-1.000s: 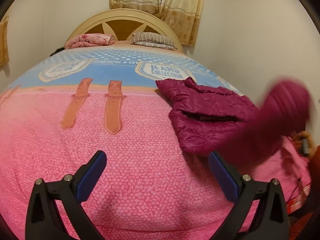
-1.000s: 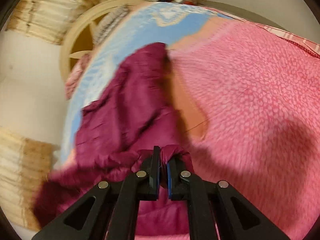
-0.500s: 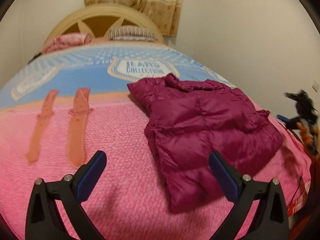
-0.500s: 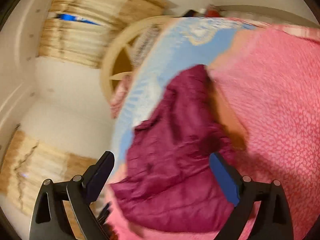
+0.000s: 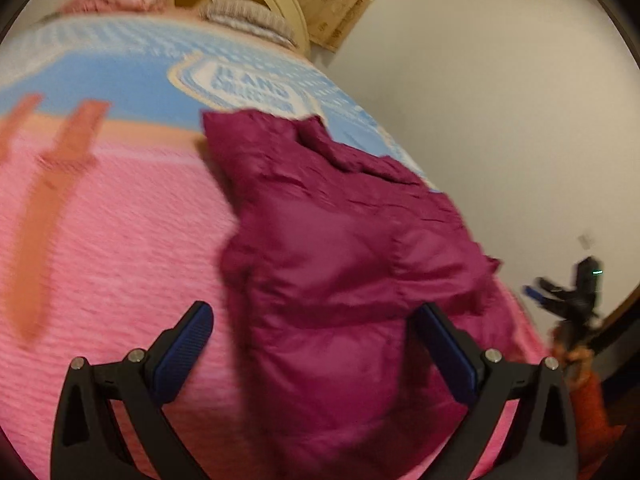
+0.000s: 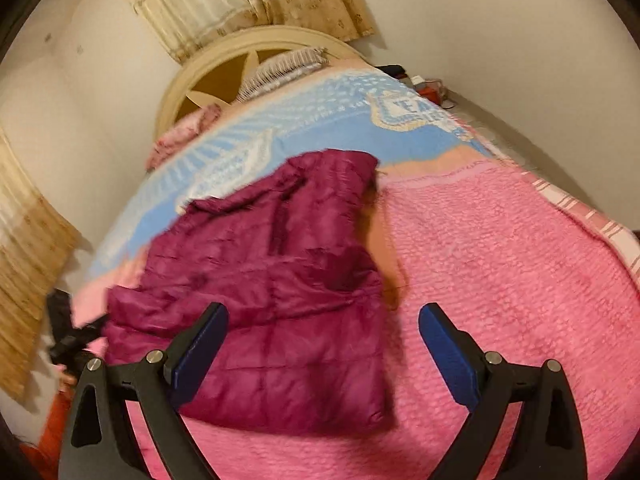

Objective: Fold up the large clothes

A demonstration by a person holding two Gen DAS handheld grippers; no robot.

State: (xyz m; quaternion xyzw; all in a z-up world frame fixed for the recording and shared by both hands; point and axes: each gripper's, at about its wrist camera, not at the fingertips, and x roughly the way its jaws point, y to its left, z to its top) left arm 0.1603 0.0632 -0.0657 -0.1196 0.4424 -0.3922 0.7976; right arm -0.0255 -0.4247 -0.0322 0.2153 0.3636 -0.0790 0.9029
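Hovering over the maroon jacket (image 6: 272, 292), right gripper (image 6: 322, 344) jaws wide apart, empty, left gripper (image 5: 310, 346) likewise.

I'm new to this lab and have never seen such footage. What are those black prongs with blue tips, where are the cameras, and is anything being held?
No robot here: a person carries a hand-held gripper in each hand, with a camera on each looking along its two fingers. One picture looks past the left hand-held gripper, the other past the right hand-held gripper. Both stand open and hold nothing. On the pink and blue bedspread lies a partly folded maroon puffer jacket. Pillows sit by the headboard.
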